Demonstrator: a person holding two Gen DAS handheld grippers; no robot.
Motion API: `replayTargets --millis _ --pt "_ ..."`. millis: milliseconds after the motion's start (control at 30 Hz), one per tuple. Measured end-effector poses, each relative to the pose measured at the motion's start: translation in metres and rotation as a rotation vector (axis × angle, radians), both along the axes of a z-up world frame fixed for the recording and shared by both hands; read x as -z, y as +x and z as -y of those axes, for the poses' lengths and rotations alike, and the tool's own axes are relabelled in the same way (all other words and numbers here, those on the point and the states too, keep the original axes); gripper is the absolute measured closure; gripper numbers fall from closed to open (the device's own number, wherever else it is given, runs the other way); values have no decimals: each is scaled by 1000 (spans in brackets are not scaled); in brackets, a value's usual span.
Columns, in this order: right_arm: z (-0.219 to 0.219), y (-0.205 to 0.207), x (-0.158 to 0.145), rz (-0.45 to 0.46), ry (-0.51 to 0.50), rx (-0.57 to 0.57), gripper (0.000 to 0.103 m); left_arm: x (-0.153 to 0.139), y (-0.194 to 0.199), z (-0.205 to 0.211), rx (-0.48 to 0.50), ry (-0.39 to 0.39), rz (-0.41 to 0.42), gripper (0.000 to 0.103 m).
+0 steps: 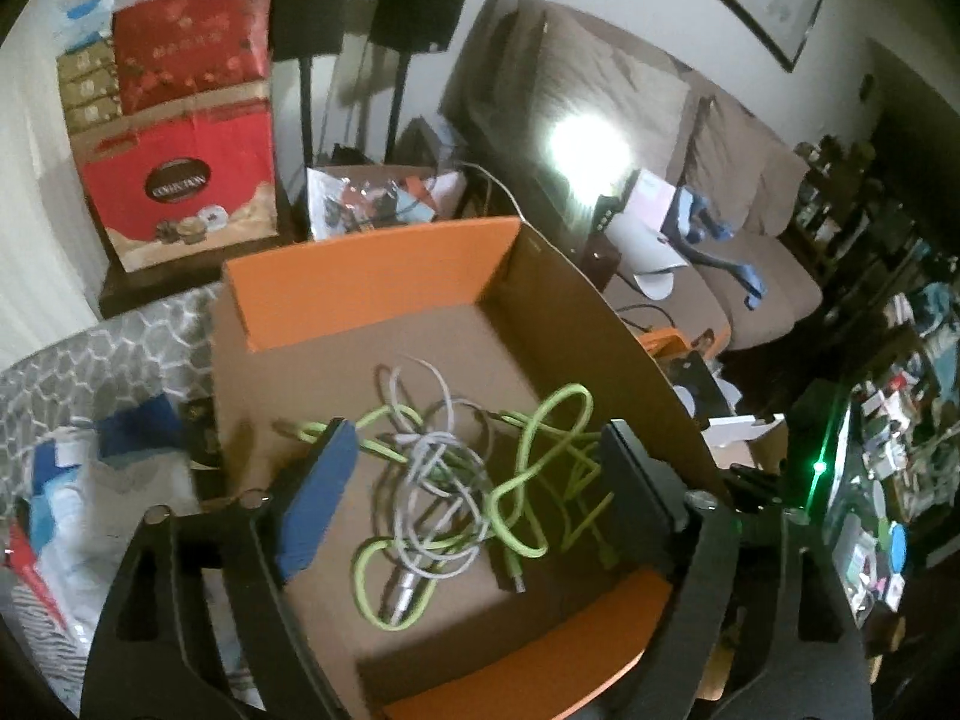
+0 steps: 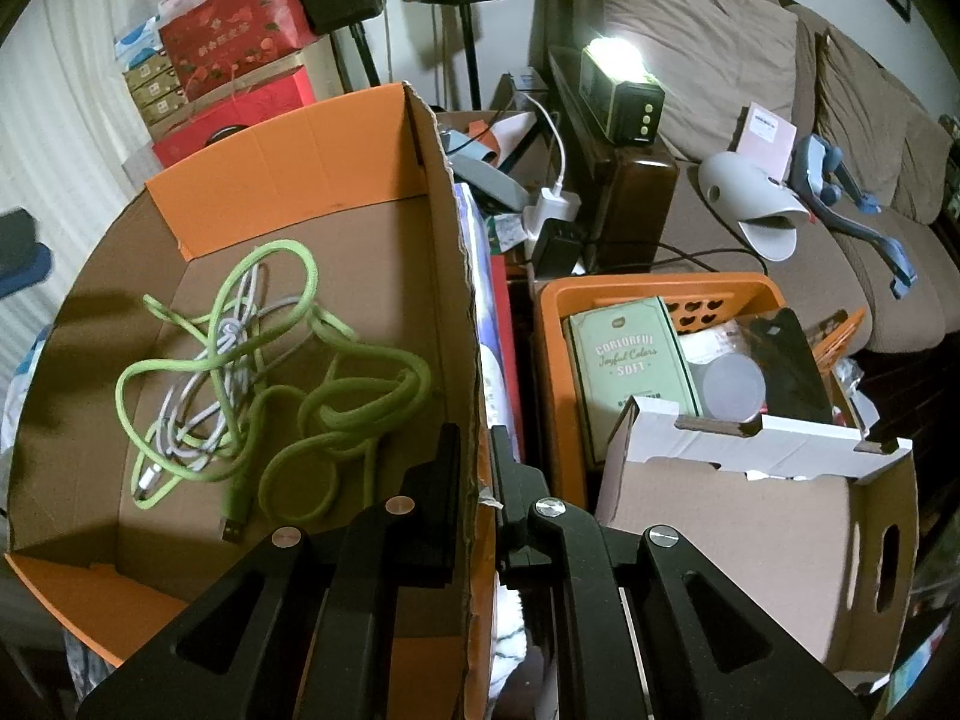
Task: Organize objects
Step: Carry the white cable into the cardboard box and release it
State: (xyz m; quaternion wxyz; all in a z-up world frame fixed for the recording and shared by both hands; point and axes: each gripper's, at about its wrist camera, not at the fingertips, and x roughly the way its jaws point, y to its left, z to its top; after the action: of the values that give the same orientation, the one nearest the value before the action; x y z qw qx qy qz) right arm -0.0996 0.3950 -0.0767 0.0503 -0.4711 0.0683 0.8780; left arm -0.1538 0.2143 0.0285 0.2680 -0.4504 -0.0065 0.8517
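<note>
An open cardboard box [image 1: 558, 306] with orange flaps holds a tangle of cables on its floor: a lime green cable [image 1: 540, 420] wound together with a thin white cable [image 1: 432, 468]. My left gripper [image 1: 474, 429] hangs over the box above the tangle, open wide, with nothing pressed between its blue pad [image 1: 312, 498] and its black finger. In the right wrist view the same green cable [image 2: 354, 402] and white cable [image 2: 198, 396] lie loose in the box. My right gripper [image 2: 474, 433] is shut on the box's right wall [image 2: 456, 240], one finger on each side of it.
Right of the box stand an orange plastic basket [image 2: 660, 288] holding a green carton [image 2: 630, 360], and a white-edged cardboard box [image 2: 750, 516]. A brown sofa [image 2: 720, 48], a lit lamp [image 2: 612, 60], stacked red gift bags [image 1: 192, 138] and speaker stands crowd the back.
</note>
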Motion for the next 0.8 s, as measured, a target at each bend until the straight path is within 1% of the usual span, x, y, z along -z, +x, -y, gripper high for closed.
replayTargets --millis 67,167,200,233,467,800 --pt "0 0 0 -1 -1 0 95 -6 -1 6 -21 -24 -24 10" --pt "1 0 0 -1 -1 1 95 -15 -1 18 -74 -81 -79 5" --pt "1 0 0 0 0 0 95 -16 -3 23 -86 -88 -90 4" --pt "0 0 0 0 0 0 95 -19 -2 27 -96 -89 -100 0" --pt "0 0 0 0 0 0 95 -28 -3 53 -153 -112 -133 0" --pt "1 0 0 0 2 1 94 -31 0 79 -205 -116 -158 0"
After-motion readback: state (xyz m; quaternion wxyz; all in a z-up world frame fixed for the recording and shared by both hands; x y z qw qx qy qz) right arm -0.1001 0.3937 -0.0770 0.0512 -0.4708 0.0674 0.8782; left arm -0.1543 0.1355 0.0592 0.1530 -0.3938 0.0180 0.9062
